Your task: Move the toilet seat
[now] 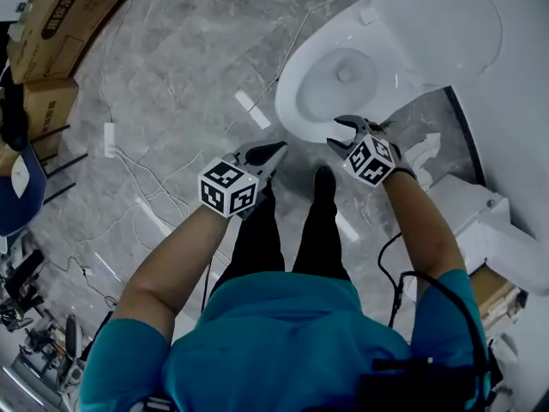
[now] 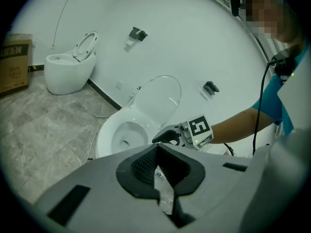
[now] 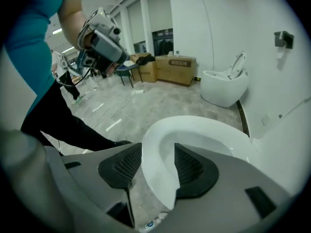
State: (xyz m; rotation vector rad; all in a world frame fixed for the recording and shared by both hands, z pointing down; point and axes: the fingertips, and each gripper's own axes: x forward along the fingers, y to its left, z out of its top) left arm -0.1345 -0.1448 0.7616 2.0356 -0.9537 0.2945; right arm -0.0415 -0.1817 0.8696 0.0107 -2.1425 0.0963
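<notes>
Right gripper (image 1: 344,133) is down at the front of the toilet, jaws apart with the seat (image 3: 154,152) rim running between the pads, and no squeeze on it yet. The seat looks flat on the bowl, with the lid (image 1: 429,24) upright behind. Left gripper (image 1: 268,153) hangs off to the side, jaws drawn together and empty. The grip and the actual move are both still to come.

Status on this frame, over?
Left gripper shut, empty. Right gripper open, jaws astride the toilet's front rim, not clamped. Lid up. Nothing in the way.
</notes>
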